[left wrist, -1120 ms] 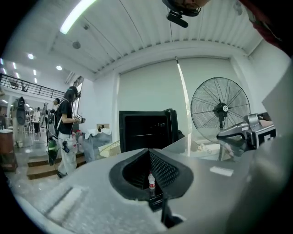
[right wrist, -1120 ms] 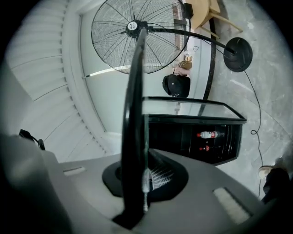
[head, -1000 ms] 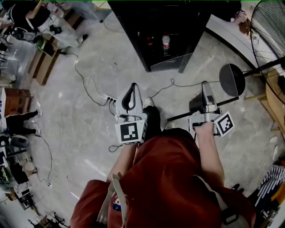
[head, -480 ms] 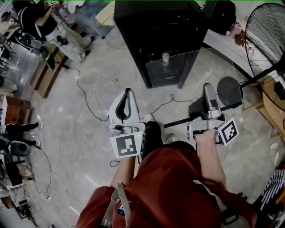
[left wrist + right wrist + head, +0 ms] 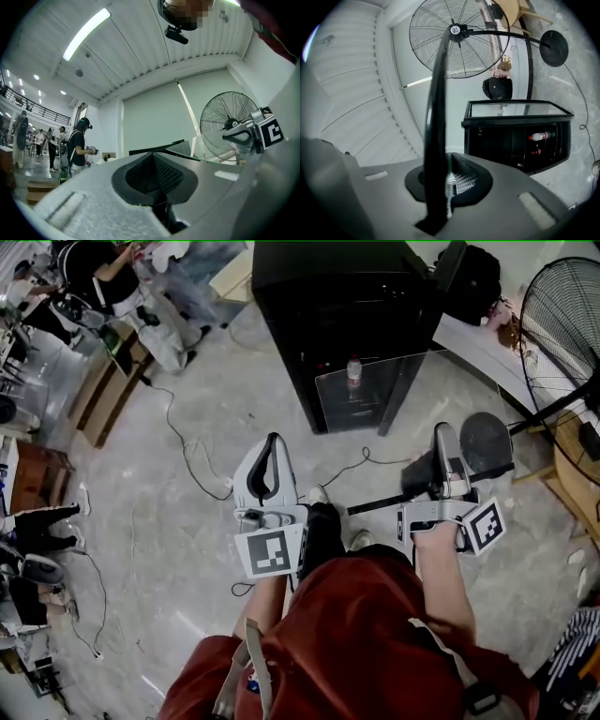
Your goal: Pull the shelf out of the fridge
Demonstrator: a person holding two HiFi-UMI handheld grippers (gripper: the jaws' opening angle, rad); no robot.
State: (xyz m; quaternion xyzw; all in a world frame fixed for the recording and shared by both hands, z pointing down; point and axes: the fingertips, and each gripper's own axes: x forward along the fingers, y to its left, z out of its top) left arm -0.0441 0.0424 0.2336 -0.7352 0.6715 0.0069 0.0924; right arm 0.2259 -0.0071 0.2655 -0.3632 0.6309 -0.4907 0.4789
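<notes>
Grey concrete floor (image 5: 169, 521), right claw (image 5: 444, 435) clamping black-edged glass shelf (image 5: 394, 498), left claw (image 5: 272, 442) closed, empty

Shelf (image 5: 436, 117): the right gripper view gives it edge-on only, a dark blurred bar. Its flat face does not show, and its near end sinks out of sight between the jaws of the right gripper (image 5: 449, 164). In the head view it is one dark strip; the panel's outline cannot be traced against the floor.

Fridge (image 5: 347, 324): rear cut by the top edge, interior too dark to make out.

Bottle (image 5: 353, 373): label too small to read.

Fan (image 5: 562, 324): cut by the right edge.

Left gripper (image 5: 152, 159): its own body blocks the lower half of its view.

Person's torso (image 5: 366, 634): cut by the bottom edge, hides the floor beneath.
</notes>
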